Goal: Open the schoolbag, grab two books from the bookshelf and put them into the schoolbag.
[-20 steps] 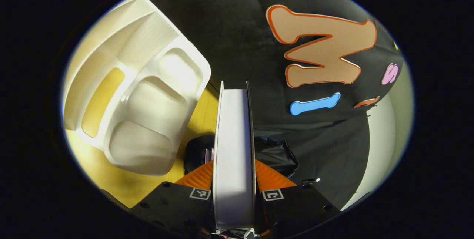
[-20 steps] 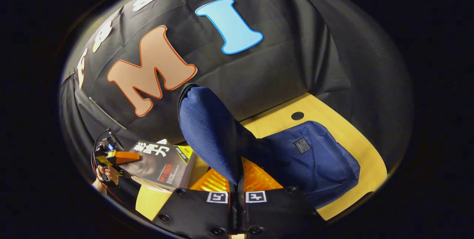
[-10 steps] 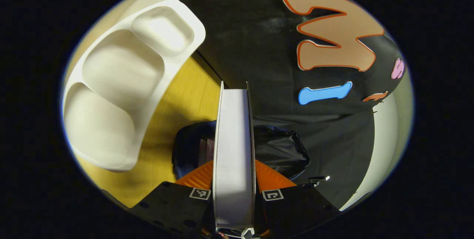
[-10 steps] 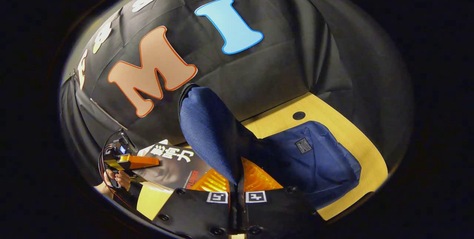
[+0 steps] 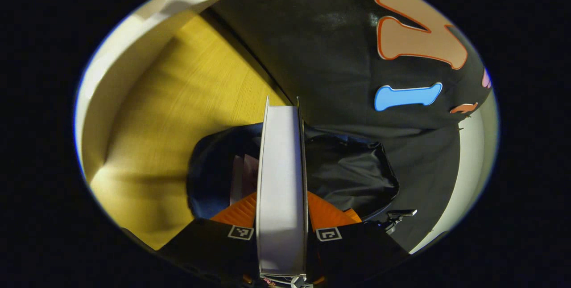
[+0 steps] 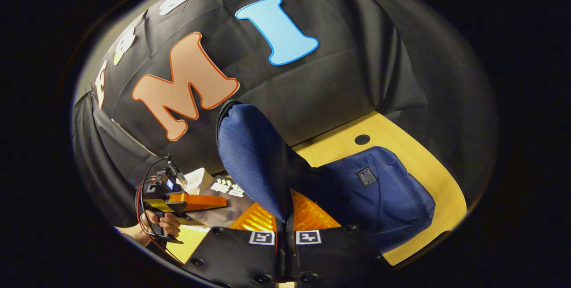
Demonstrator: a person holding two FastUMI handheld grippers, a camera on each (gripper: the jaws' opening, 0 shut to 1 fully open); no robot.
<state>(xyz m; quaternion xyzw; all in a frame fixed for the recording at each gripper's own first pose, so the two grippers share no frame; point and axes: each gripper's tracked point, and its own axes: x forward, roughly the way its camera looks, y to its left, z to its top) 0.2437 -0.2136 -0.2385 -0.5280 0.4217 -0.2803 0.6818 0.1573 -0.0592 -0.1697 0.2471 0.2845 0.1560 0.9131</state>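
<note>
My left gripper (image 5: 282, 201) is shut on a book (image 5: 282, 176), which I see edge-on with its pale page block facing me. Just beyond it gapes the dark open mouth of the blue schoolbag (image 5: 352, 176), and another book's edge (image 5: 241, 181) shows inside at the left. My right gripper (image 6: 285, 212) is shut on the bag's blue flap (image 6: 254, 158) and holds it raised; the schoolbag (image 6: 388, 199) lies on the table behind. In the right gripper view, the left gripper (image 6: 200, 201) and a hand (image 6: 167, 225) carry the dark-covered book (image 6: 227, 189) partly behind the flap.
The white bookshelf (image 5: 134, 29) curves along the upper left of the left gripper view. The yellow wooden table (image 5: 178, 114) runs under the bag, with a round dark hole (image 6: 362, 139) near the black cloth wall.
The left gripper has carried the book away from the shelf and down toward the bag's mouth, which now looms larger. In the right gripper view the book slid in behind the raised flap.
</note>
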